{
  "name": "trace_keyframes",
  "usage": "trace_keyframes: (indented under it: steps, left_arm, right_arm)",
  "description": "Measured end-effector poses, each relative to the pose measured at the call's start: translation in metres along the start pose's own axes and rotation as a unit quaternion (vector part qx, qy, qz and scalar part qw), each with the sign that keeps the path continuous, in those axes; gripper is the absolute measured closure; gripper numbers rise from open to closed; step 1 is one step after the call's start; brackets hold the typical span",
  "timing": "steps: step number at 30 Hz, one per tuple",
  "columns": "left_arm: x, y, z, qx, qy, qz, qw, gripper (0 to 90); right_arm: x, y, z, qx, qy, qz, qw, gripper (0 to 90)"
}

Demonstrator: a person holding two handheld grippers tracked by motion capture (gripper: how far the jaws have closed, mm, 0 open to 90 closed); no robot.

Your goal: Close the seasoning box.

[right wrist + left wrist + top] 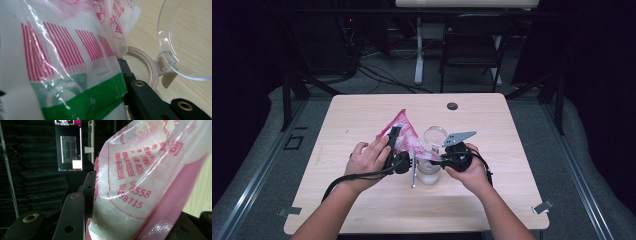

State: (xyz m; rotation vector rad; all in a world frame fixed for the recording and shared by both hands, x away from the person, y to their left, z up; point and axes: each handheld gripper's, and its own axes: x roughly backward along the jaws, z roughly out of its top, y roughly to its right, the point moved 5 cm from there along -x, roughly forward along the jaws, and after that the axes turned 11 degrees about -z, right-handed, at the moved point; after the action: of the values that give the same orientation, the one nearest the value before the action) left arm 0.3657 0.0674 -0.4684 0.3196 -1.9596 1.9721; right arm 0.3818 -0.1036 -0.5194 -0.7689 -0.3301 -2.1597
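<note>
Dark studio backdrop, light wood table [362, 200] in the middle. Pink-printed bag [404, 131] of white granules is held up above the table, tilted over a clear jar [430, 170] with its hinged lid [190, 37] flipped open. Left gripper [398, 142] jaws are clamped on the bag's body, part-way apart around its bulk. Right gripper [446, 161] jaws are pinched tight on the bag's lower corner, right by the jar's rim [147, 65].

Risks, as I judge them:
1. Bag mouth misses the rim, granules spill on the table.
2. Slick film slips from the right pinch, bag flops.
3. Right gripper nudges the jar, it tips.
</note>
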Motion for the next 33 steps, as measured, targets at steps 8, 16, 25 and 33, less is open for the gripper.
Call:
trace_keyframes:
  steps: [8, 16, 25, 33]
  left_arm:
    - [0.0006, 0.0005, 0.0013, -0.001, 0.002, 0.003, 1.0, 62.6]
    - [0.0004, -0.0002, 0.0014, -0.004, 0.002, 0.003, 1.0, 62.6]
    - [0.0017, -0.0014, 0.0027, -0.007, 0.003, 0.008, 0.9999, 62.6]
    - [0.0017, -0.002, 0.0034, -0.01, 0.006, 0.008, 0.9999, 62.6]
  right_arm:
    - [-0.0001, 0.0, -0.0005, -0.003, -0.002, 0.0, 1.0, 90.0]
    - [-0.0001, 0.0, -0.0005, -0.002, -0.002, 0.0, 1.0, 90.0]
    - [0.0007, 0.0009, -0.0003, -0.002, 0.001, 0.002, 1.0, 90.0]
    - [0.0005, 0.001, -0.0004, -0.003, 0.001, 0.001, 1.0, 90.0]
